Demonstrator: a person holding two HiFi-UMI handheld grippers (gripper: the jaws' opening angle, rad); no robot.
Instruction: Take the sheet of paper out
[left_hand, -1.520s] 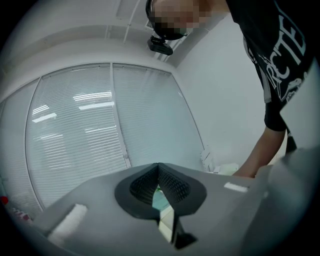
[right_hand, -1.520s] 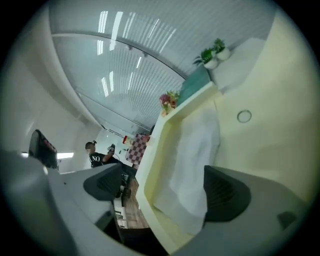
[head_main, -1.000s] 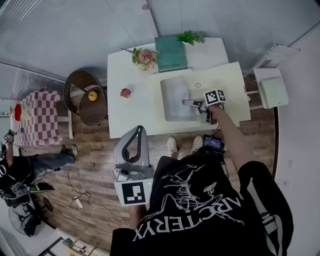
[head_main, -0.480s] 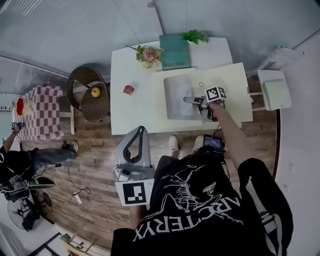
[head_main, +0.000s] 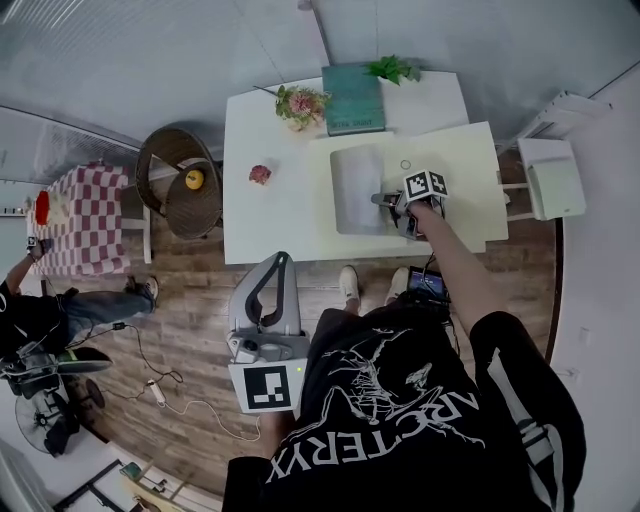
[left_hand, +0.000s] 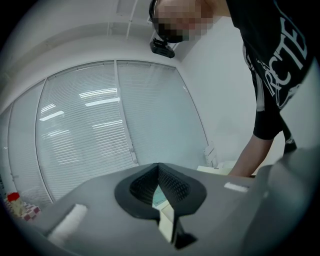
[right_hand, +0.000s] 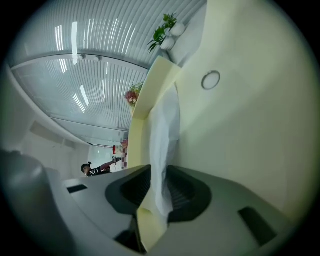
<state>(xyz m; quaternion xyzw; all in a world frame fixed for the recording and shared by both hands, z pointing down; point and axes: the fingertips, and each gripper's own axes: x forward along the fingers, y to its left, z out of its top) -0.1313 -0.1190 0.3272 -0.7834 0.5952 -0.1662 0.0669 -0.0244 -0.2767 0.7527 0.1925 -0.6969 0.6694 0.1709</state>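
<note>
A pale yellow folder lies open on the white table. On its left half rests a white sheet of paper. My right gripper is at the sheet's right edge. In the right gripper view its jaws are closing, with the sheet and a strip of yellow flap standing between the pads; my right gripper pinches them. My left gripper hangs off the table near my body. It is shut and holds nothing, and its tips meet in the left gripper view.
A teal book, a green plant and a flower bunch line the table's far edge. A small pink thing lies at the left. A wicker chair stands left of the table, a white unit right. A person sits far left.
My right gripper's jaws have come together at the sheet's right edge, and the gripper has sunk slightly. My left gripper has stayed where it was.
</note>
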